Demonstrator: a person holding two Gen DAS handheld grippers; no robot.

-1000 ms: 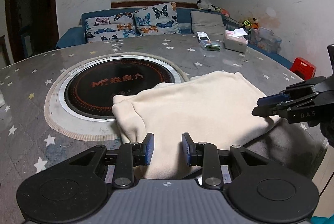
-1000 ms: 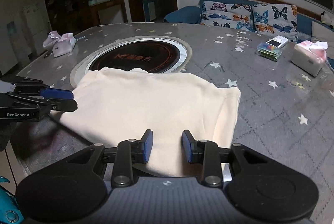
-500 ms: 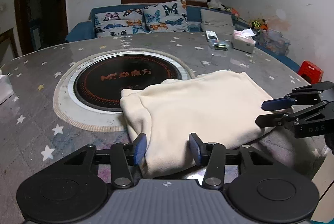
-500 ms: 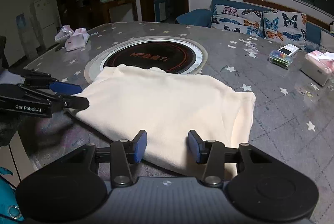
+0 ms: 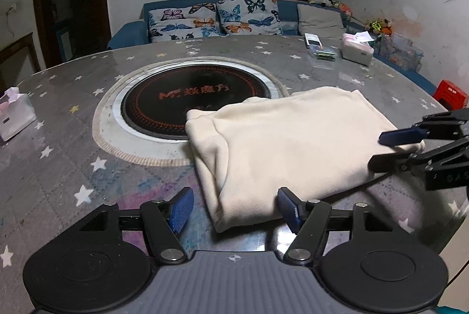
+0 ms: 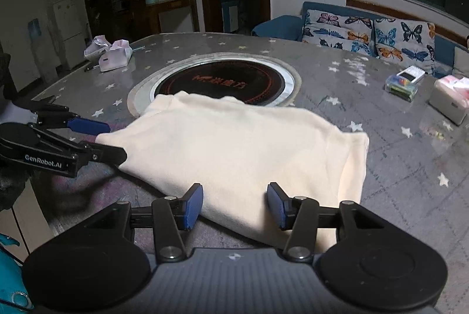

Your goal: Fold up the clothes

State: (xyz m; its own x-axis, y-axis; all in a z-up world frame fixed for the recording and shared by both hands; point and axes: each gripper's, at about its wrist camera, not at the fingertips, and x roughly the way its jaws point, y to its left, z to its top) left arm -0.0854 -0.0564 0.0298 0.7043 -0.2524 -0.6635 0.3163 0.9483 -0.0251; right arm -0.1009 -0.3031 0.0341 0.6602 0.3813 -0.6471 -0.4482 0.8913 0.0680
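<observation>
Closest in, the left gripper (image 5: 234,210) is seen with its jaws opening. A near corner of the cream cloth (image 5: 281,144) lies between the blue pads (image 5: 180,208), but it is not squeezed; a gap is seen beside each pad. The right gripper (image 6: 234,205) is opening too. The near edge of the same cloth (image 6: 234,150) lies between its pads and is not pinched either.

A little farther, the cloth is spread flat on the grey star table (image 5: 67,155), already folded into a neat block. Its long side runs from one gripper across to the other, so one short end is met by each hand. Neither hand is clearly nearer; the two near corners are shared evenly. The far edge is laid over the rim of the round black cooktop (image 5: 196,100).

It is judged that this fold has been let go, and that any next fold would be made across the long side.

Far back, a tissue box (image 5: 357,50) and a blue sofa with butterfly pillows (image 5: 217,15) are seen.
</observation>
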